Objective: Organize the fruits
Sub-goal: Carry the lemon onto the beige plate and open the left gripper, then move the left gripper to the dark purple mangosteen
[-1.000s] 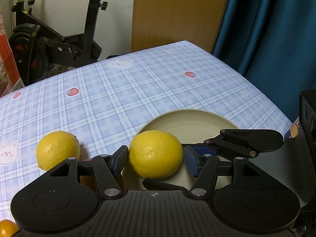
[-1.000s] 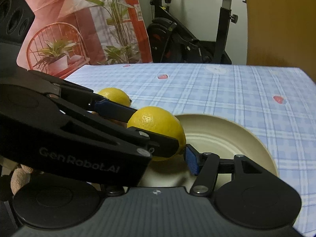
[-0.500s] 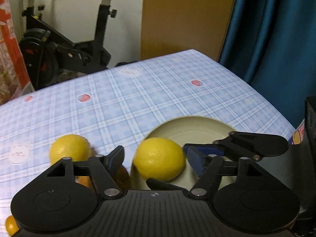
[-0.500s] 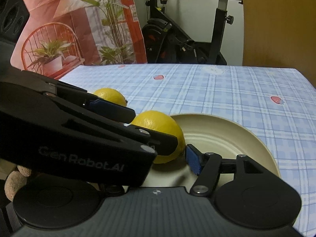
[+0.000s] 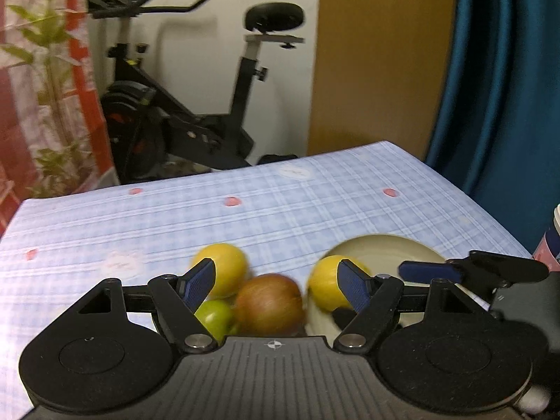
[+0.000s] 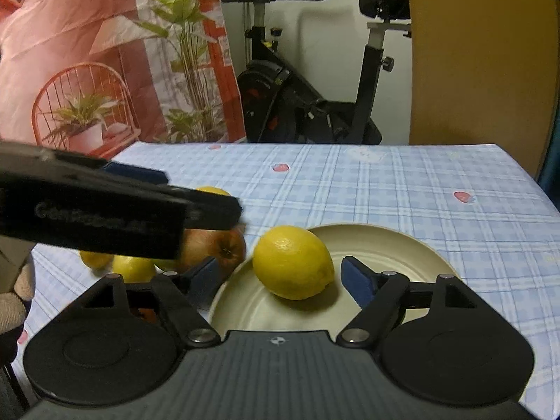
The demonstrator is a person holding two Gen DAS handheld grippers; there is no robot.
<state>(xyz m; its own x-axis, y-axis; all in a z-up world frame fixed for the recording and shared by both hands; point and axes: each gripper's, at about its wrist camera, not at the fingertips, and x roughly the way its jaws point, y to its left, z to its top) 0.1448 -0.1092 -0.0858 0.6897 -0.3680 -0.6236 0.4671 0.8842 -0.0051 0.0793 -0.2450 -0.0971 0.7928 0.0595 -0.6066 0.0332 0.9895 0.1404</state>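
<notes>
Table (image 6: 402, 189) under a blue plaid cloth (small red motifs scattered across). Directly on it: cream plate (image 6: 413, 248) bearing one lemon (image 6: 292, 262); just left, red apple (image 6: 213, 246), green fruit (image 5: 213, 316) and further lemons (image 6: 133, 267) clustered together.

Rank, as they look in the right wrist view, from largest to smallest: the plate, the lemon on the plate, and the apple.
1. plate: clearly the largest.
2. lemon on the plate.
3. apple: looks a little smaller, but it lies partly hidden behind the other hand-held gripper, so the last two places are unsure.
</notes>
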